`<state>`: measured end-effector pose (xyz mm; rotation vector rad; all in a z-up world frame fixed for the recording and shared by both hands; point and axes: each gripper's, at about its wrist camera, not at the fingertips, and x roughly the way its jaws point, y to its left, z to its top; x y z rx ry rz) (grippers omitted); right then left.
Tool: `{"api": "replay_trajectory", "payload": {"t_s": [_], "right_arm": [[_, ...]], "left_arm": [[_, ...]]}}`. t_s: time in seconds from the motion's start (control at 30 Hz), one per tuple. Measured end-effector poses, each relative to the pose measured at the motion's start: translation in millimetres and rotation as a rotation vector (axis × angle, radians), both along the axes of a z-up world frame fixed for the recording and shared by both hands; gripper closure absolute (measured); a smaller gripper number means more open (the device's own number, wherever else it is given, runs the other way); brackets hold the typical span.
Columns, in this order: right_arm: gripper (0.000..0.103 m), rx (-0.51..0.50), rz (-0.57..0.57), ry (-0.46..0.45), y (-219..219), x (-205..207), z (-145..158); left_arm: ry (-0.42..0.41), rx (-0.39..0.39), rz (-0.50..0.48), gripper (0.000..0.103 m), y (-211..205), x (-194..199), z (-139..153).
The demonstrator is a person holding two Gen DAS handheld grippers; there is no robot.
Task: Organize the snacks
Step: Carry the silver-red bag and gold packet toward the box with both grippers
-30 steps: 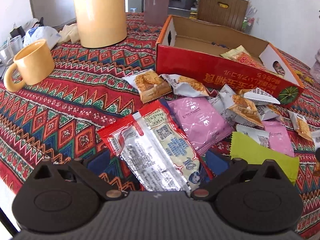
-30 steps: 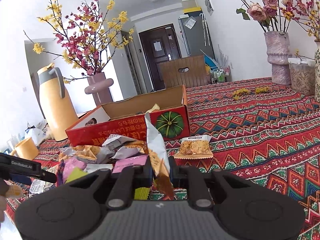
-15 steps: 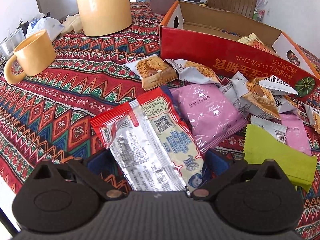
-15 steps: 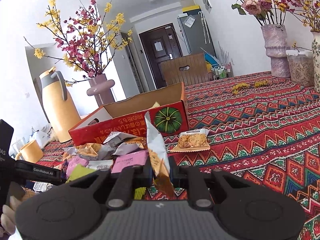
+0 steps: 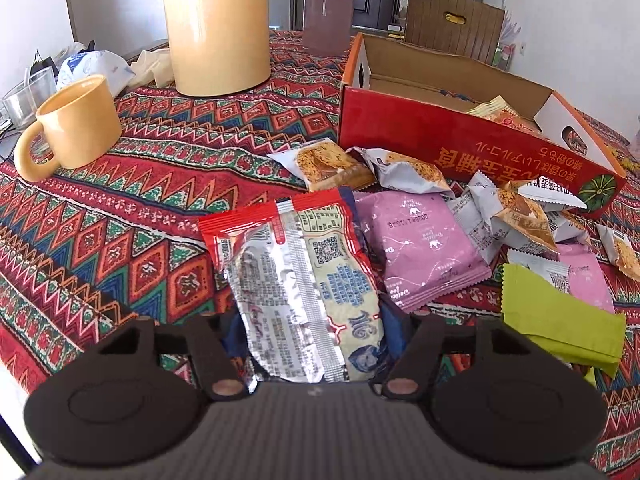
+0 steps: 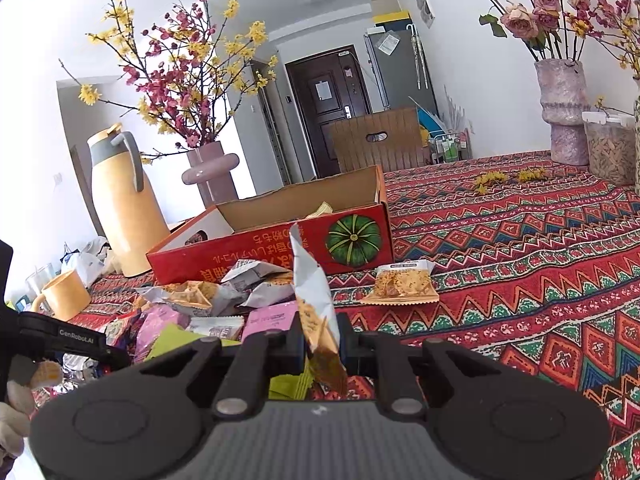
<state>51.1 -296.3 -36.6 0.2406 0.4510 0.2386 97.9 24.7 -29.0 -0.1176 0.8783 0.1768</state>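
Note:
My left gripper (image 5: 312, 320) is shut on a red and silver snack packet (image 5: 296, 280), held flat above the cloth. My right gripper (image 6: 318, 340) is shut on a grey and orange cracker packet (image 6: 314, 304), held upright on edge. A red cardboard box (image 5: 460, 144) stands open ahead, with a few packets inside; it also shows in the right wrist view (image 6: 280, 248). A pile of loose snacks lies in front of it: a pink packet (image 5: 420, 252), a green packet (image 5: 560, 320), several cracker packets (image 5: 404, 172). One cracker packet (image 6: 400, 284) lies apart to the right.
A yellow mug (image 5: 72, 128), a tall yellow thermos (image 5: 216, 24) and a pink vase (image 5: 328, 4) stand on the patterned tablecloth (image 5: 120, 208) to the left. A glass (image 5: 28, 96) is at the far left edge. A vase of roses (image 6: 560, 112) and a jar (image 6: 608, 148) stand far right.
The left gripper has tilted up and turned the red packet straighter, pointing more toward the box. The right gripper has drawn slightly nearer the box with its packet.

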Motion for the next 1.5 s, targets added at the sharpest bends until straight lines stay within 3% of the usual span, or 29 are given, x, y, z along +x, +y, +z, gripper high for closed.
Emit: {"api": "replay_trajectory", "payload": {"t_s": [0.63,1.03,1.5], "right_arm": [[0.089,-0.025,0.007,-0.055,19,7,29],[0.089,-0.021,-0.007,-0.095,28,37,50],[0.089,-0.013,-0.013,-0.137,45,90,75]], "left_arm": [[-0.188,0.024,-0.063,0.038,6,-8,52],[-0.275,0.037,-0.107,0.038,-5,15,86],[-0.312,0.026,-0.121,0.038,-15,61,104]]}}
